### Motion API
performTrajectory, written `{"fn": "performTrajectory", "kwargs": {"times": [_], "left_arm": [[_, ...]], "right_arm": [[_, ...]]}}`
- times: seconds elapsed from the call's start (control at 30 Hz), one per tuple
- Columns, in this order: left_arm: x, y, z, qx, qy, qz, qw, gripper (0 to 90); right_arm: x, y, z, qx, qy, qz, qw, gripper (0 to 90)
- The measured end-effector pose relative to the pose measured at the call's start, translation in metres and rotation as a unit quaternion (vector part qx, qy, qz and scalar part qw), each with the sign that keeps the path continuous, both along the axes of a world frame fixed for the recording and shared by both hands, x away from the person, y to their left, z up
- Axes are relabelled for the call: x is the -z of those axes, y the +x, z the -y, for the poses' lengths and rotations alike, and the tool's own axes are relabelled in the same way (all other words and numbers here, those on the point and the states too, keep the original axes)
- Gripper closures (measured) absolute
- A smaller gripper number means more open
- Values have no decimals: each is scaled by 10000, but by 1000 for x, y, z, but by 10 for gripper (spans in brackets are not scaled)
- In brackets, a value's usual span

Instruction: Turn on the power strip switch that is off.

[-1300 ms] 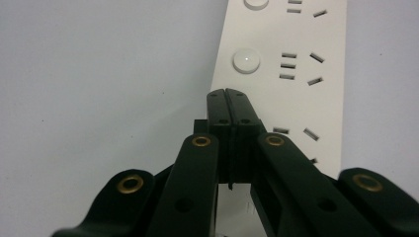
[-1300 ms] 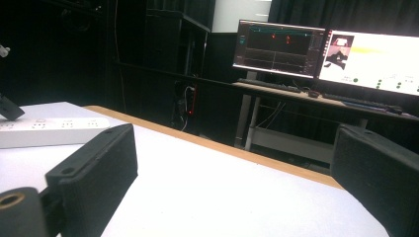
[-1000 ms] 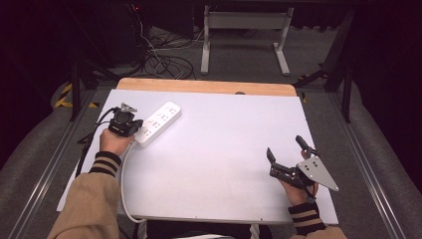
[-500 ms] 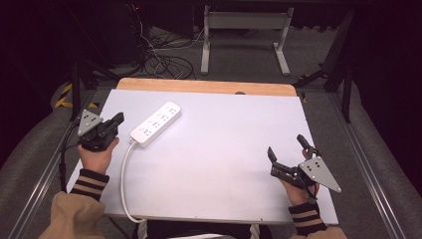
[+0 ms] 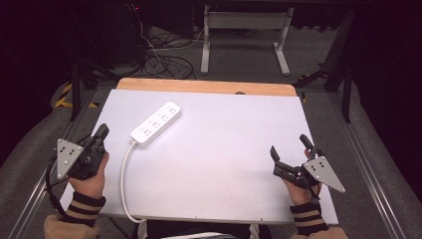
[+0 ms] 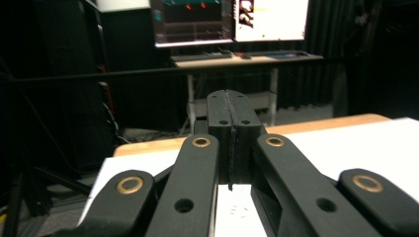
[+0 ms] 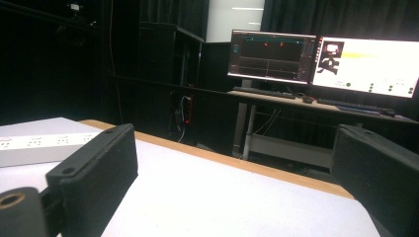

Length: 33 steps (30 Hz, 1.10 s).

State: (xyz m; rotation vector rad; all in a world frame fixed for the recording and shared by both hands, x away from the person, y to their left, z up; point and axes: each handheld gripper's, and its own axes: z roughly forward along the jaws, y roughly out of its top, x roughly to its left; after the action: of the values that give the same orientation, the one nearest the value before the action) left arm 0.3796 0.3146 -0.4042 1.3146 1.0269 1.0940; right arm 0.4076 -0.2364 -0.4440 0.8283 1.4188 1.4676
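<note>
A white power strip (image 5: 155,124) lies slantwise on the white tabletop (image 5: 224,149), left of centre. Its white cable (image 5: 124,184) curves from its near end back over the front edge. My left gripper (image 5: 102,132) is held at the table's left edge, a hand's width left of the strip, with its jaws shut and nothing between them. In the left gripper view the left gripper (image 6: 233,106) shows its two jaws pressed together. My right gripper (image 5: 288,145) rests near the front right corner, open and empty. The right gripper view shows the right gripper (image 7: 237,168) with jaws wide apart and the strip (image 7: 39,148) far left.
A wooden strip (image 5: 209,85) runs along the table's far edge. Behind it stand a metal desk frame (image 5: 244,35) and tangled cables (image 5: 159,59) on the floor. Lit monitors (image 7: 321,59) sit on a desk beyond. Metal rails (image 5: 368,164) flank the table.
My left gripper has drawn away from the power strip's near end, moving left and toward the person to the table's left edge. The strip and right gripper have stayed put.
</note>
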Motion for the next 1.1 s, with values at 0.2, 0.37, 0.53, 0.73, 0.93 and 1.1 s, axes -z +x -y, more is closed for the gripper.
{"fn": "performTrajectory", "kwargs": {"times": [0.2,0.37,0.53,0.73,0.93,1.1], "left_arm": [[2,3,-5,-62,-1,-171,9998,900],[2,3,-4,-88,19,-164,9998,899],[3,4,-5,-167,39,-210,9996,899],[8,7,-3,-188,50,228,9996,419],[11,10,0,-212,17,544,9983,108],[13,12,1,-257,21,459,9986,69]], "right_arm": [[1,0,-2,-30,-53,-23,10000,50],[1,1,-1,-13,-38,-15,10000,50],[0,1,-1,-21,-42,8,10000,51],[0,0,-1,-8,-36,-6,10000,52],[0,0,-1,-9,-54,5,10000,52],[0,0,-1,-16,-46,8,10000,52]]}}
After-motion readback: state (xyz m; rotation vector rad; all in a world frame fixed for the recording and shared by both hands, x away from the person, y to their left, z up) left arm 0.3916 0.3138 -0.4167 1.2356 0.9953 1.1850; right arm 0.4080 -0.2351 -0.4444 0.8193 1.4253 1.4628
